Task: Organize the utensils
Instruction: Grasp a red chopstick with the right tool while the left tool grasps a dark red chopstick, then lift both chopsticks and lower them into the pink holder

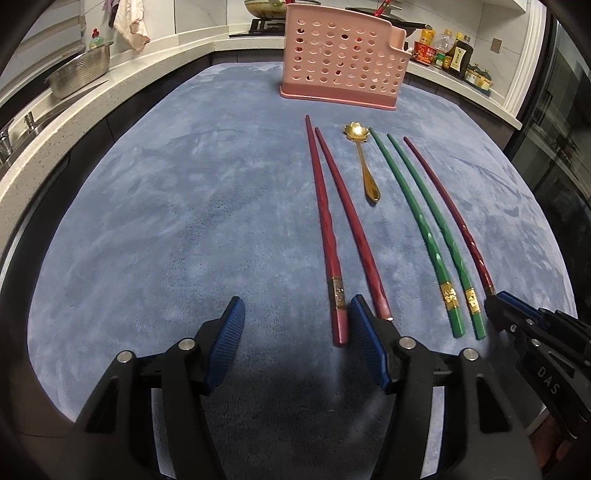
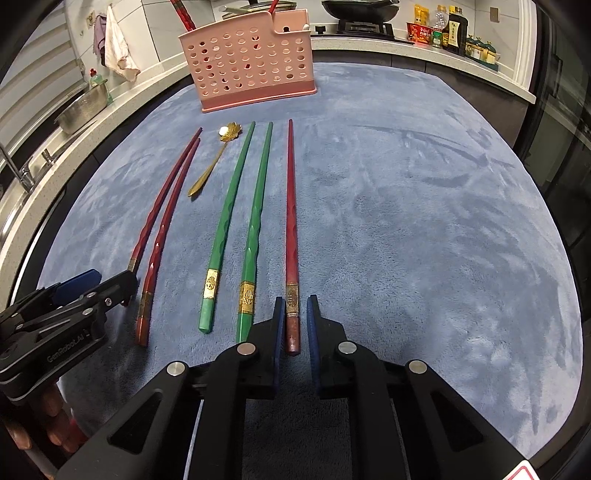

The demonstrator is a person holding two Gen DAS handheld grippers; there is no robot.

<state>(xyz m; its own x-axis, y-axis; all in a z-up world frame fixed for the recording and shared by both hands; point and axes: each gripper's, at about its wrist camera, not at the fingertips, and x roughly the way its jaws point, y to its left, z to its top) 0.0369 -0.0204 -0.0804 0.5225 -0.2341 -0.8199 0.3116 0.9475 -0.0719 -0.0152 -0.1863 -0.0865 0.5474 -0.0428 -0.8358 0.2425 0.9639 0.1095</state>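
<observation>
A pink perforated utensil holder [image 1: 341, 59] [image 2: 249, 61] stands at the far side of the blue mat and holds some utensils. On the mat lie two dark red chopsticks [image 1: 327, 229] [image 2: 159, 229], a gold flower spoon [image 1: 364, 162] [image 2: 212, 162], two green chopsticks [image 1: 424, 229] [image 2: 236, 221] and one more red chopstick [image 1: 448, 210] [image 2: 291, 221]. My left gripper [image 1: 297, 314] is open, its right finger [image 1: 364, 325] between the ends of the two dark red chopsticks. My right gripper [image 2: 295, 310] has its jaws close around the butt end of the lone red chopstick, which lies on the mat.
The blue mat [image 1: 184, 221] [image 2: 424, 221] covers the table. A steel colander [image 1: 79, 72] sits on the left counter by the sink. Bottles and jars [image 1: 447, 51] [image 2: 443, 31] stand on the right counter. A wok [image 2: 360, 9] sits on the stove behind.
</observation>
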